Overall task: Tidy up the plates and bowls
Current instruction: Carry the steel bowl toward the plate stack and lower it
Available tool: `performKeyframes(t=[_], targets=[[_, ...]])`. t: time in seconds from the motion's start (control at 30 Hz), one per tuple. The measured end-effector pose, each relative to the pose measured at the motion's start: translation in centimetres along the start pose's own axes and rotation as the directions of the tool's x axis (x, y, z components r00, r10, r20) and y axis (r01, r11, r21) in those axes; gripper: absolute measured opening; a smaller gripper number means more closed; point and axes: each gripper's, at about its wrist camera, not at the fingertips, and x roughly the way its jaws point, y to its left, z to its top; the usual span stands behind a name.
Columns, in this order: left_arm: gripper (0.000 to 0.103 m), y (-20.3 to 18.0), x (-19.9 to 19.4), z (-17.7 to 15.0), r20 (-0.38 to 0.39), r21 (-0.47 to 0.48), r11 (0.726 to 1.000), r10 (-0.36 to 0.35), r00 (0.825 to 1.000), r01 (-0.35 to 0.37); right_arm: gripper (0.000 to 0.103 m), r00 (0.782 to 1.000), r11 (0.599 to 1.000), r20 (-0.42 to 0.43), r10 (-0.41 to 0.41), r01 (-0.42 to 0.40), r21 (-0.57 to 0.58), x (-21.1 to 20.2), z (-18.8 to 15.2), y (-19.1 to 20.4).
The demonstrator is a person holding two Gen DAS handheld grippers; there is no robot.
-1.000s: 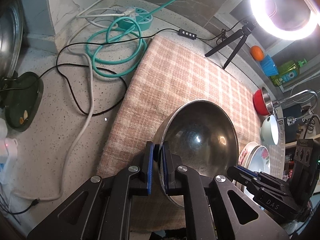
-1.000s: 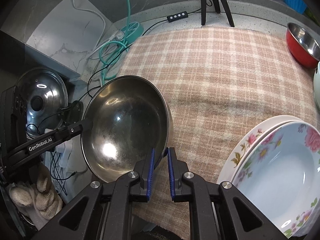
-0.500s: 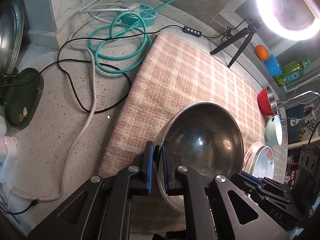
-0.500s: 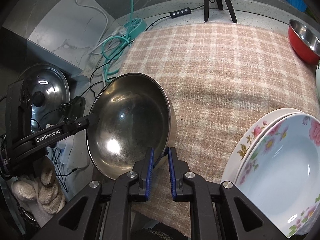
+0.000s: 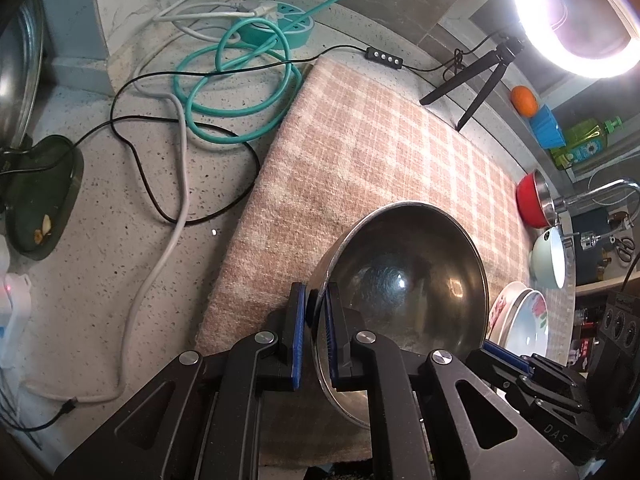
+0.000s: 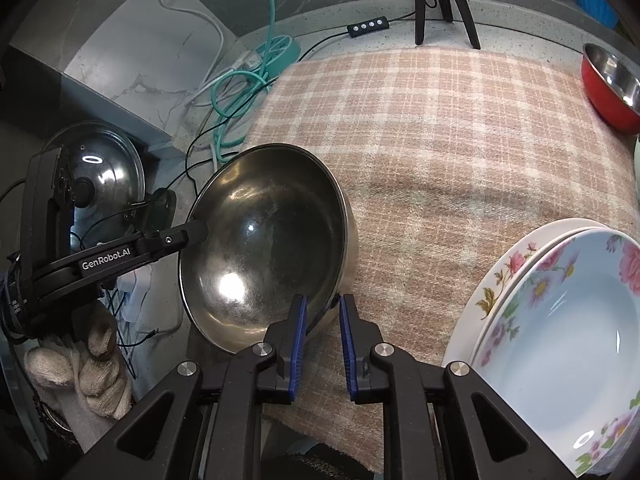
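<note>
A large steel bowl [image 5: 404, 280] [image 6: 264, 248] is tilted over the near left corner of the checked cloth [image 5: 380, 148] [image 6: 460, 140]. My left gripper [image 5: 317, 312] is shut on its left rim. My right gripper [image 6: 323, 320] straddles the bowl's near right rim with its jaws slightly parted, and I cannot tell if the pads still touch it. Two stacked floral plates [image 6: 560, 328] [image 5: 520, 320] lie on the cloth to the right. A red bowl [image 6: 612, 84] [image 5: 532, 200] and a pale green bowl [image 5: 552, 258] sit at the far right.
Coiled teal and black cables [image 5: 236, 80] and a power strip [image 5: 280, 24] lie on the counter left of the cloth. A ring light on a tripod [image 5: 480, 76] stands at the back. A pot lid [image 6: 100, 176] and a dark green dish [image 5: 40, 192] are at the left.
The bowl has been lifted and moved slightly right over the cloth. My right gripper's jaws have opened a little around the bowl's rim.
</note>
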Motion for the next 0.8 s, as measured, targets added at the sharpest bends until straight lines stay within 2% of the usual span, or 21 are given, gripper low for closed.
performKeyframes(t=[0.3, 0.5, 0.8], targets=[[0.011, -0.5, -1.0, 0.2, 0.024, 0.007, 1.0, 0.015, 1.0, -0.015, 0.016, 1.0, 1.0, 0.031, -0.002, 0.002, 0.02, -1.6, -0.1, -1.2], [0.011, -1.4, -3.5, 0.6, 0.087, 0.005, 1.0, 0.007, 0.996, -0.007, 0.016, 0.997, 1.0, 0.07, 0.017, -0.018, 0.015, -3.5, 0.0, -1.8], [0.011, -6.0, -5.8, 1.3, 0.159, 0.053, 0.998, -0.042, 0.986, 0.034, 0.016, 0.987, 1.0, 0.163, 0.018, -0.018, -0.003, -8.2, 0.7, -4.5]])
